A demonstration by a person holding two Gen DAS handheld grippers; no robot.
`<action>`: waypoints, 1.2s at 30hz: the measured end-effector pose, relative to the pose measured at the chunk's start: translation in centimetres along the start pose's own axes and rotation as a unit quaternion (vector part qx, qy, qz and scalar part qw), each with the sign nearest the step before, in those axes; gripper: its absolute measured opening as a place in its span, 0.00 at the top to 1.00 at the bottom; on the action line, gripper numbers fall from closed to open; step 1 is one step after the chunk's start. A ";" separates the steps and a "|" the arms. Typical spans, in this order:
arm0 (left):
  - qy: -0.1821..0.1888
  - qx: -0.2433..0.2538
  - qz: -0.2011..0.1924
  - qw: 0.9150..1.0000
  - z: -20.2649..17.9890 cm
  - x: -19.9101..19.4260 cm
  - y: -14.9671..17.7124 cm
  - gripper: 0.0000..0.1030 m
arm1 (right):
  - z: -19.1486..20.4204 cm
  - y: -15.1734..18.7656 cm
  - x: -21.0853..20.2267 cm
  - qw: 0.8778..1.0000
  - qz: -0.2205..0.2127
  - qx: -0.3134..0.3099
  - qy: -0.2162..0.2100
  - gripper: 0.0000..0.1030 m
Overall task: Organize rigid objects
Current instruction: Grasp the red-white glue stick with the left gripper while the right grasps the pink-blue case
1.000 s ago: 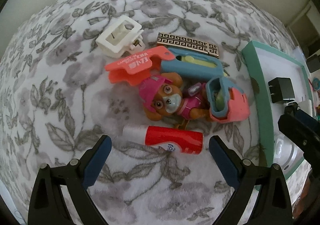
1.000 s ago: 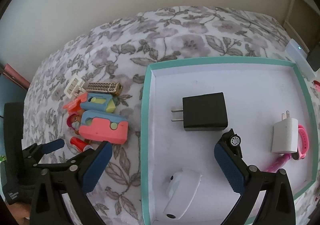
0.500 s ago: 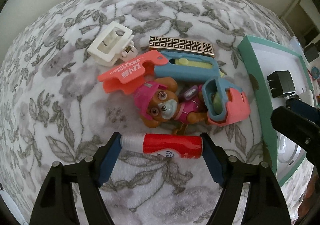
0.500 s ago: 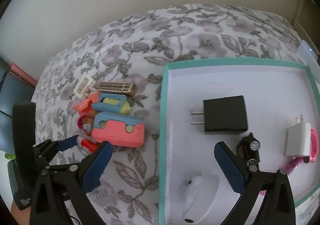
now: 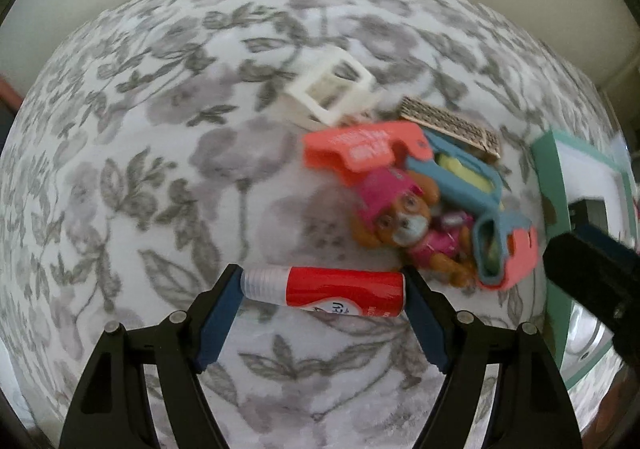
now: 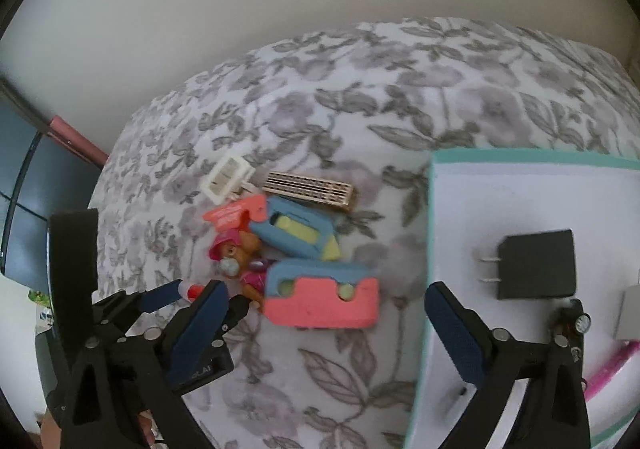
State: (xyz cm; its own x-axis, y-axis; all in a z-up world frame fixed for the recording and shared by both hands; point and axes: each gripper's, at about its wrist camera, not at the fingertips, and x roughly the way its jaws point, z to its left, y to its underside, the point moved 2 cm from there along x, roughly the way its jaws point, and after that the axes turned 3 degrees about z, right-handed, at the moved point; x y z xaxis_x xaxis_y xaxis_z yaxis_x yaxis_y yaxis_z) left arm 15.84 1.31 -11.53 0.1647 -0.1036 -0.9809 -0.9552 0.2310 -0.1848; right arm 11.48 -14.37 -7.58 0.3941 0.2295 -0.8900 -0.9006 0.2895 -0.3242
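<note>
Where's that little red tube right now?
In the left wrist view, the red tube lies crosswise between the left gripper pads, just below-left of the toy puppy.

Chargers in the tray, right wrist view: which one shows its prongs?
The black charger: two metal prongs stick out of its left side. The white charger is cut off at the frame edge, no prongs visible.

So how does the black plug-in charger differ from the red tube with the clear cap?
The black plug-in charger is a boxy block with two metal prongs; the red tube with the clear cap is a slim cylinder. The charger lies inside the teal-rimmed white tray; the tube is clamped end to end in the left tool. Both look rigid.
</note>
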 end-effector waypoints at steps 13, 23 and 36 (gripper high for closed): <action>0.004 -0.103 -0.037 0.994 6.7 -1.7 -0.3 0.23 | 0.5 0.4 3.2 0.999 0.039 -0.007 0.019 0.12; 0.004 -0.104 -0.046 0.994 5.8 -2.6 -1.3 0.23 | 0.9 0.6 4.7 0.999 0.045 -0.006 0.022 0.14; 0.001 -0.091 -0.047 0.995 5.1 -3.1 -1.3 0.23 | 0.5 0.6 4.3 0.999 0.034 0.000 0.017 0.28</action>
State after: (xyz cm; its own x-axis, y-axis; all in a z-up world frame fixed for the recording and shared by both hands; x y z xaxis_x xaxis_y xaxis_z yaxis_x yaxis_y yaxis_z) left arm 17.83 6.28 -8.57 0.2548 -0.1176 -0.9598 -0.9644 0.0418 -0.2612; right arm 12.78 -12.73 -11.45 0.3256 0.2160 -0.9205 -0.9248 0.2753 -0.2625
